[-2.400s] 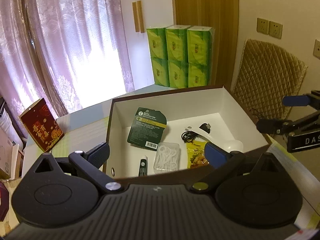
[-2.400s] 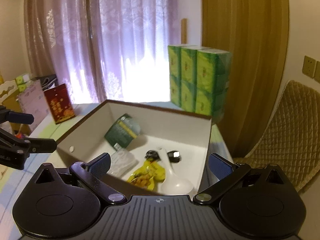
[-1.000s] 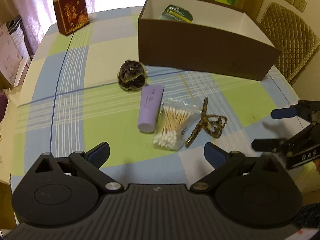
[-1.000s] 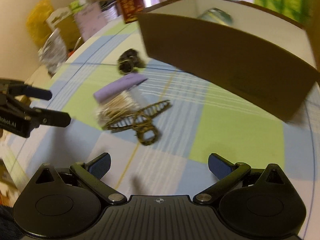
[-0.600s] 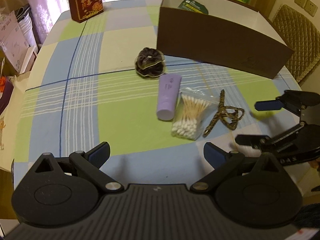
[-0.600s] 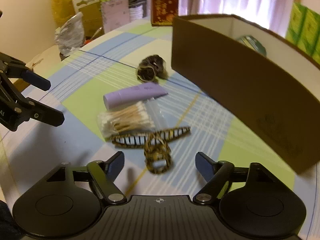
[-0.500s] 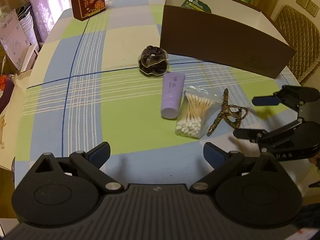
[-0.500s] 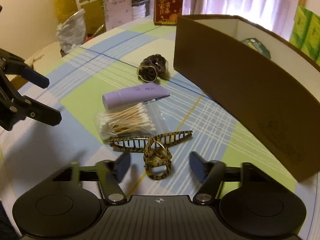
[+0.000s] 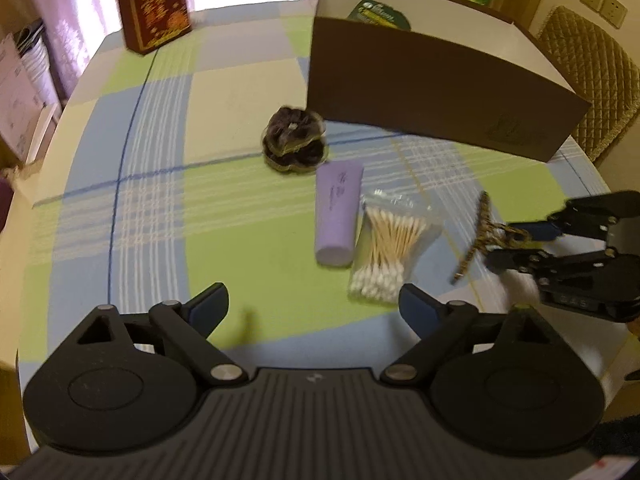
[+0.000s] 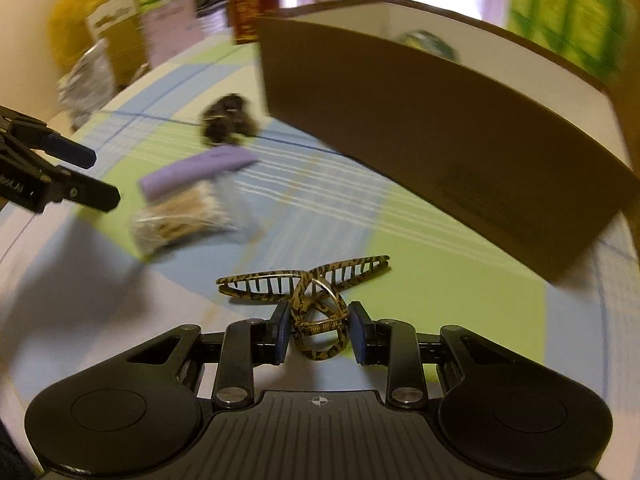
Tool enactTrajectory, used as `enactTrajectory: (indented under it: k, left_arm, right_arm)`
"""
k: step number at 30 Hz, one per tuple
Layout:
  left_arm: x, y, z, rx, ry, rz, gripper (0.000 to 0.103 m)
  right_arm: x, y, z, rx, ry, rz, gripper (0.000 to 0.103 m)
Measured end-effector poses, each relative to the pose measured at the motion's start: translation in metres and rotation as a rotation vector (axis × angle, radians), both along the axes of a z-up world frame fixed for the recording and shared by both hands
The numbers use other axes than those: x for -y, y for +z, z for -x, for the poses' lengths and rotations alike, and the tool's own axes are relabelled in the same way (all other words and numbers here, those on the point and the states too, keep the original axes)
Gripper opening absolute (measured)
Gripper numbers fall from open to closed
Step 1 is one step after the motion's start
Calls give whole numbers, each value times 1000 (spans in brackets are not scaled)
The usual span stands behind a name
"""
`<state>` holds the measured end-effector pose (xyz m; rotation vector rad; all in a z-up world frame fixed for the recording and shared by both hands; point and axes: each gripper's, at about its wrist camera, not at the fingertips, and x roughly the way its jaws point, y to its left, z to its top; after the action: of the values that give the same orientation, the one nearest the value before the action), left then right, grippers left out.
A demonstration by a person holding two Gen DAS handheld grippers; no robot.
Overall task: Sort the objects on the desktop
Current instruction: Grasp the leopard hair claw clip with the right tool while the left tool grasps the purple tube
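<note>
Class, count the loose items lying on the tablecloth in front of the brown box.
4: a dark scrunchie nearest the box, a purple tube, a cotton swab bag beside it, a hair claw clip between the right gripper's pads.

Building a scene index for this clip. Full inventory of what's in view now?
hair claw clip: 1, leopard brown, on the cloth between the right gripper's pads
cotton swab bag: 1, clear, right of the tube
tube: 1, lilac, mid-table
scrunchie: 1, dark brown, near the box
box: 1, brown, white inside, far right
red carton: 1, far left
tablecloth: 1, blue-green check
left gripper: open, empty
right gripper: jaws just closing on the clip
</note>
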<state>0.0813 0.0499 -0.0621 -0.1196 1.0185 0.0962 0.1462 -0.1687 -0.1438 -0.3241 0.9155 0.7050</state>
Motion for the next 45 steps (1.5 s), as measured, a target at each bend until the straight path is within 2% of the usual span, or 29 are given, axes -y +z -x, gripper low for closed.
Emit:
enactTrajectory:
  k: [3,6,9,11,13,19,26,28,29,30,32,34,37,38,39,42,45]
  left_arm:
    - [4,-2,-17,15,-47,-12,77]
    - [5,-5,-36,34,-94,-35,63]
    - [4,-11,-56,25,-133,-33,47]
    - [3,-18,-66,8,-159,-23,31]
    - [3,-25,-74,-13,-179,-21,28]
    - [0,-33,-69,-31,-182,-22,26]
    - [-8,-29,-18,-76,-148,-18,26]
    - [-11,-27,-3,-90,-122,-10,26]
    - [-13,-28,2,-100,-112,-7,26]
    - [-13,-29,5,-109,-105,-8,26]
    - [-12,-31,8,-115,-99,-20,27]
    - [-9,-34,6,-120,-102,-35,27]
    - [-4,-36,2,-100,-114,-58,28]
    - [-4,-36,0,-98,-111,-58,28]
    - [-4,-36,-1,-99,-107,-57,28]
    - [-3,-34,1,-100,-96,-75,27]
    - [-2,-28,9,-84,-69,-35,27]
  right_arm:
    - [18,2,-3,-2,-60,6,28]
    - [33,4,-5,-5,-107,7,28]
    - [41,6,-4,-4,-129,12,28]
    - [46,7,-2,-5,-139,10,28]
    - [49,7,-2,-6,-146,9,28]
    - [56,9,1,-11,-140,11,28]
    - [56,8,4,-22,-107,12,28]
    - [55,8,3,-23,-103,13,31]
    - [54,7,2,-23,-104,14,41]
    - [53,7,1,-23,-103,16,54]
    - [51,7,2,-4,-100,21,59]
    - [50,6,0,-4,-94,24,59]
    - [48,2,-1,-9,-100,32,58]
    - [47,2,-1,-1,-100,32,47]
    - [45,1,0,-2,-86,34,28]
    - [42,1,4,18,-72,57,28]
    - [44,5,6,24,-88,26,28]
